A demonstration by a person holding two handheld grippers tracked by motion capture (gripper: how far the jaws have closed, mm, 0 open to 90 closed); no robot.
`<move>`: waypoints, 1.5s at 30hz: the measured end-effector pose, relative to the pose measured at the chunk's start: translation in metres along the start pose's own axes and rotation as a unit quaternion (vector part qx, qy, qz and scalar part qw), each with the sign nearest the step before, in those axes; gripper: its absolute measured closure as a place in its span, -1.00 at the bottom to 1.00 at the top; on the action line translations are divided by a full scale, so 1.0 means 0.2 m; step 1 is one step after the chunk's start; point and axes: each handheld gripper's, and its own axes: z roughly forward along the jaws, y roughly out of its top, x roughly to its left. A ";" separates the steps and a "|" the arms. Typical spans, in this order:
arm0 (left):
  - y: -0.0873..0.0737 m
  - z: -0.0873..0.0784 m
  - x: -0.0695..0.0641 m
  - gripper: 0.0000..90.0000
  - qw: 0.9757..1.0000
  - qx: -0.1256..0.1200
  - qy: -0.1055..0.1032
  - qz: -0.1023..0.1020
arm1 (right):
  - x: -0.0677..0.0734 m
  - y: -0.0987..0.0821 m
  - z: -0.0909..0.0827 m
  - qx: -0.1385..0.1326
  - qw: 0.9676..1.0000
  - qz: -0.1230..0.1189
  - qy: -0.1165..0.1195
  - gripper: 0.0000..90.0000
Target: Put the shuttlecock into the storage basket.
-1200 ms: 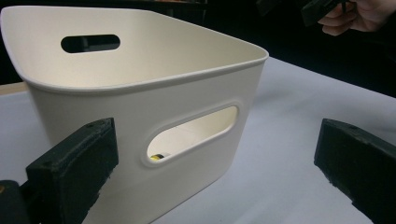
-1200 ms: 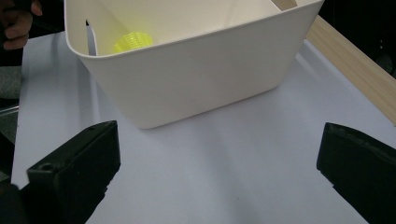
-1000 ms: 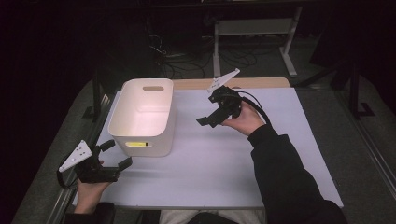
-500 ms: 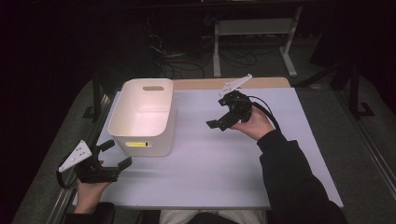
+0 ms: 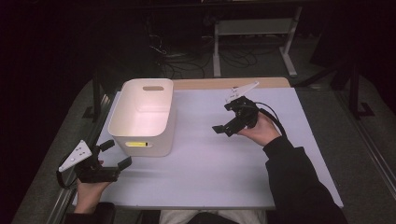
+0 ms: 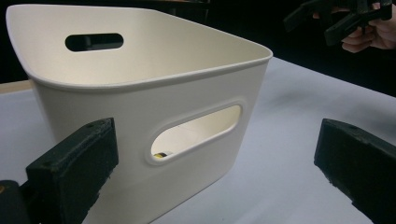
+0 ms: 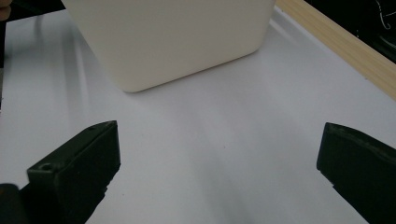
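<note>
From above the near edge we look forward and down over the whole surface (image 5: pixel 224 158). Our left gripper view sits low, close against the white bin (image 6: pixel 140 107) — our right gripper view faces the same bin (image 7: pixel 177 37) from farther off.

The tall cream plastic bin with handle slots (image 5: pixel 144 116) blocks the white tabletop's (image 5: pixel 210 158) left side; open surface stretches from its right wall to the far edge.

Dark room, perhaps a desk frame (image 5: pixel 254 32)
</note>
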 end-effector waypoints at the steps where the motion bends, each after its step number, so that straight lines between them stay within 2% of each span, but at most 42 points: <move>1: 0.00 0.00 0.00 -1.00 1.000 0.000 0.000 0.000 | 0.00 -0.01 0.00 0.000 1.000 0.002 0.000 -1.00; 11: 0.00 0.00 0.00 -1.00 1.000 0.000 0.002 0.000 | 0.00 -0.10 -0.03 -0.006 1.000 0.008 -0.002 -1.00; 27: 0.00 0.00 0.00 -1.00 1.000 -0.001 0.003 0.000 | -0.02 -0.26 -0.07 -0.013 0.999 0.036 -0.009 -1.00; 45: 0.00 0.00 0.00 -1.00 1.000 0.001 0.003 0.001 | -0.02 -0.38 -0.13 -0.027 0.998 0.054 -0.013 -1.00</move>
